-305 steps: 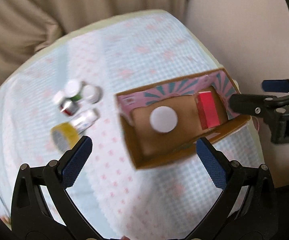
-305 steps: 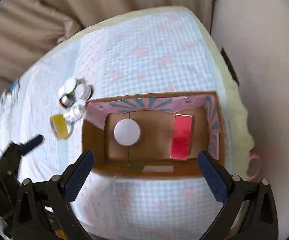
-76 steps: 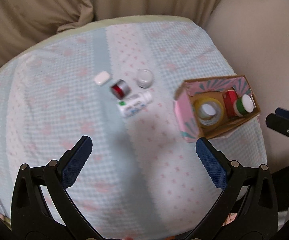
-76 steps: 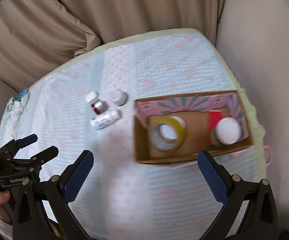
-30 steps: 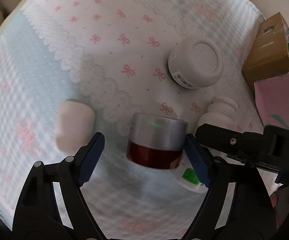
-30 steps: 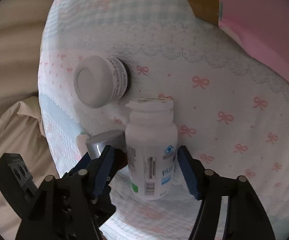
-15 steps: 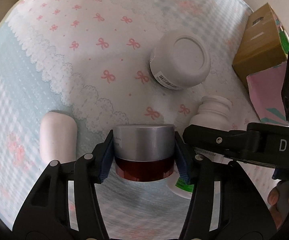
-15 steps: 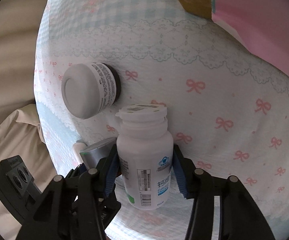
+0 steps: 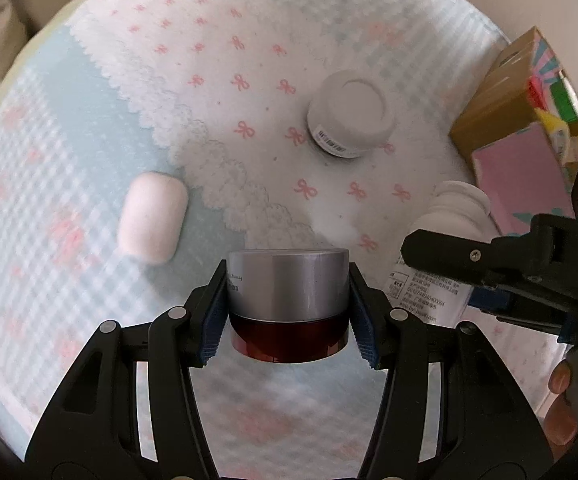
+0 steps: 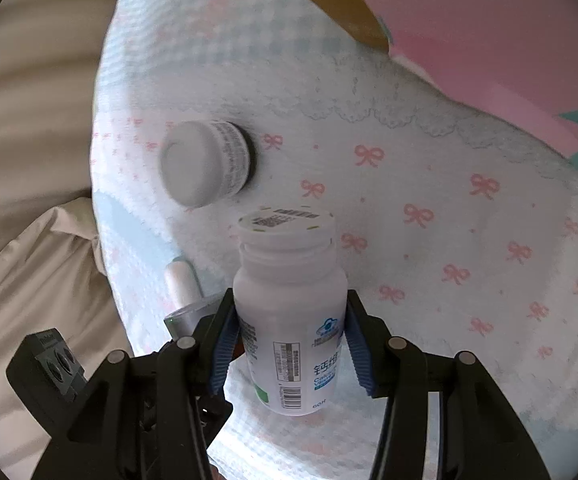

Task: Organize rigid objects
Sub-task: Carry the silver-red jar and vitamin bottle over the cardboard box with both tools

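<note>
My left gripper (image 9: 287,318) is shut on a dark red jar with a silver lid (image 9: 287,288), held just above the patterned cloth. My right gripper (image 10: 291,340) is shut on a white pill bottle (image 10: 291,320) with a printed label, its cap pointing away from the camera. In the left wrist view that same pill bottle (image 9: 445,236) and the right gripper's black frame sit at the right. A white lidded jar (image 9: 349,118) stands on the cloth further off, also the white jar (image 10: 203,162) in the right wrist view. A small white oval case (image 9: 153,216) lies at the left.
A cardboard box (image 9: 517,120) with pink flaps and items inside stands at the right edge of the cloth; its pink flap (image 10: 489,40) fills the right wrist view's top right. Beige fabric (image 10: 29,240) lies beyond the cloth's left edge. A person's fingers (image 9: 569,392) show low right.
Both grippers closed on their objects: the left on the red jar, the right on the pill bottle. Both have since lifted a little off the cloth.
</note>
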The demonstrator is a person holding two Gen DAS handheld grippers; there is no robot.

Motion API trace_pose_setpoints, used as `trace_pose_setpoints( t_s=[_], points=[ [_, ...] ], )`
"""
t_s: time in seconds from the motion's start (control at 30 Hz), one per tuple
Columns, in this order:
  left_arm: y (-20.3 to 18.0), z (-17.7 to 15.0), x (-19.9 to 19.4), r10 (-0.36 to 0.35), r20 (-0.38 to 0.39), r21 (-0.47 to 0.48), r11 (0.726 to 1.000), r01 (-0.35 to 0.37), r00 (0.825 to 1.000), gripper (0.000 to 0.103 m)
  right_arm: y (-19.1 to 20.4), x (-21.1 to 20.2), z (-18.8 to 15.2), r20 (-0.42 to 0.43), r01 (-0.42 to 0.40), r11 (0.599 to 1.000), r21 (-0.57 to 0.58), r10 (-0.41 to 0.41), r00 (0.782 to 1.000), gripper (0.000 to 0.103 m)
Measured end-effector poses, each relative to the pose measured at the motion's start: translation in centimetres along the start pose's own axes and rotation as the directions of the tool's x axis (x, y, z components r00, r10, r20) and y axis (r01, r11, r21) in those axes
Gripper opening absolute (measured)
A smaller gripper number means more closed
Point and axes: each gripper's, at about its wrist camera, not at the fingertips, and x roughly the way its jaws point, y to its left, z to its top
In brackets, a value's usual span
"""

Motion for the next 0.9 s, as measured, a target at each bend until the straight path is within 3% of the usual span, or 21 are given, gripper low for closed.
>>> trace_pose_setpoints(
  t_s=[0.33,0.63,0.8,0.9],
  points=[
    [-3.5,-3.0,-8.6,0.000,0.077,-0.089,0.996,0.007,0.997,0.050,0.9,-6.4,-3.4,-0.017,-0.002,0.986,-0.166,-0.001,1.000,0.046],
    [-9.2,-5.1,-15.1,-0.077,0.142,-0.128,0.987,0.095,0.987,0.050,-0.7,-15.1,-6.2,-0.046,0.066,0.950,-0.304,-0.084,0.995,0.046],
    [-13.0,-5.7,-18.2,-0.076,0.188,-0.135,0.985,0.102,0.979,0.050,-2.3,-19.9,-5.6,-0.088,0.050,0.940,-0.337,-0.084,0.993,0.046],
    [-15.0,-5.7,-19.3,-0.067,0.204,-0.154,0.983,0.100,0.977,0.050,-2.8,-22.4,-4.7,-0.064,0.085,0.912,-0.401,-0.121,0.991,0.046]
  ],
)
